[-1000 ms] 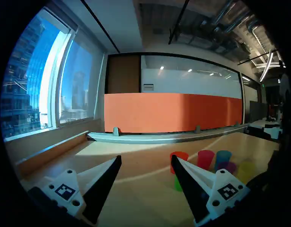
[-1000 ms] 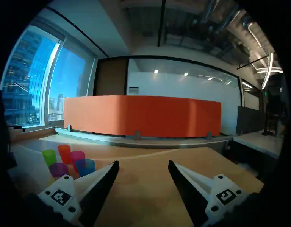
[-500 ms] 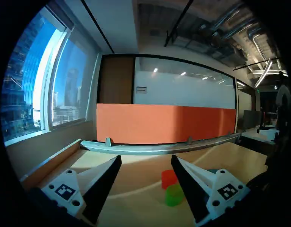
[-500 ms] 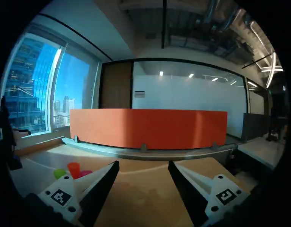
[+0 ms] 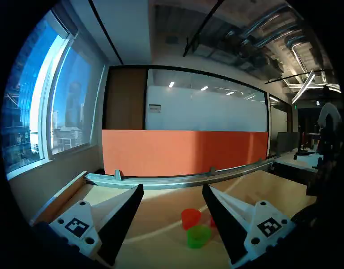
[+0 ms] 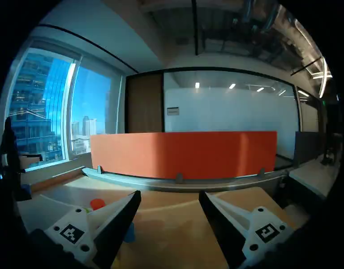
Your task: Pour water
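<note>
In the left gripper view my left gripper (image 5: 172,197) is open above the wooden table (image 5: 163,251), nothing between its fingers. A red cup (image 5: 190,218) and a green cup (image 5: 198,236) stand ahead between the fingers, nearer the right one, which hides further cups. In the right gripper view my right gripper (image 6: 169,201) is open and holds nothing. A red cup (image 6: 97,204) peeks out past its left finger, and a blue cup (image 6: 129,233) shows low beside that finger.
An orange partition (image 5: 185,152) on a metal rail (image 5: 172,180) closes off the table's far edge. Tall windows (image 5: 33,116) run along the left. The left gripper and the hand holding it (image 6: 10,166) appear at the left rim of the right gripper view.
Both grippers have tilted upward, so the cups have slid lower in both views and several have dropped behind the fingers. Both stay open.
</note>
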`<state>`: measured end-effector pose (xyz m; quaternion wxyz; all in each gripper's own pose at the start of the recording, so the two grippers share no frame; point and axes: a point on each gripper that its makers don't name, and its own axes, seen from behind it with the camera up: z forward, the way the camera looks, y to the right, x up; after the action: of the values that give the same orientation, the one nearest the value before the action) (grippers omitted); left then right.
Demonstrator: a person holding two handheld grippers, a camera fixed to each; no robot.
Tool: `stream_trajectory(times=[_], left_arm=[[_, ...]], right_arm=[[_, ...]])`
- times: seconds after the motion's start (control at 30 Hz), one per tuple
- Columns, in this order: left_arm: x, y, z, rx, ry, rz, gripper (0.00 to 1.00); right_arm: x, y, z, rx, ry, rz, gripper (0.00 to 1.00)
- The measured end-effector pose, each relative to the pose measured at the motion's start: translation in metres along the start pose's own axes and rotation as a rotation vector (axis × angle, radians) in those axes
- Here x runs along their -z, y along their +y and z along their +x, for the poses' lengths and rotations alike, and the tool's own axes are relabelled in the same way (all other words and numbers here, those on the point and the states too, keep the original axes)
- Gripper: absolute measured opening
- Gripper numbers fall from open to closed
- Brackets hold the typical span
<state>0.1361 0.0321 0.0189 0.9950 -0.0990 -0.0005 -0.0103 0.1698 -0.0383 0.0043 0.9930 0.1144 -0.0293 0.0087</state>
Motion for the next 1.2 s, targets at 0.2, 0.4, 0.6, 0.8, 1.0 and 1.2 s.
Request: stream_trajectory(times=[0.2,0.4,0.6,0.8,1.0,1.2], left_arm=[[0.0,0.014,0.002,-0.015,-0.007,-0.08,0.97],[-0.001,0.032,0.002,-0.023,-0.009,-0.161,0.97],[-0.003,0.048,0.001,-0.017,-0.017,-0.249,0.97],[-0.004,0.058,0.001,0.004,-0.017,-0.307,0.97],[-0.005,0.063,-0.009,-0.003,-0.049,-0.349,0.97],[-0.008,0.062,-0.026,-0.053,-0.086,-0.366,0.97]], right_arm=[[0.004,-0.021,0.0,0.027,-0.011,0.112,1.0],[0.011,-0.044,0.007,0.061,-0.002,0.223,1.0],[0.015,-0.062,0.018,0.044,0.014,0.318,1.0],[0.016,-0.068,0.022,0.044,0.012,0.368,1.0],[0.012,-0.074,0.015,0.047,-0.029,0.408,1.0],[0.005,-0.075,0.003,0.065,-0.078,0.435,1.0]])
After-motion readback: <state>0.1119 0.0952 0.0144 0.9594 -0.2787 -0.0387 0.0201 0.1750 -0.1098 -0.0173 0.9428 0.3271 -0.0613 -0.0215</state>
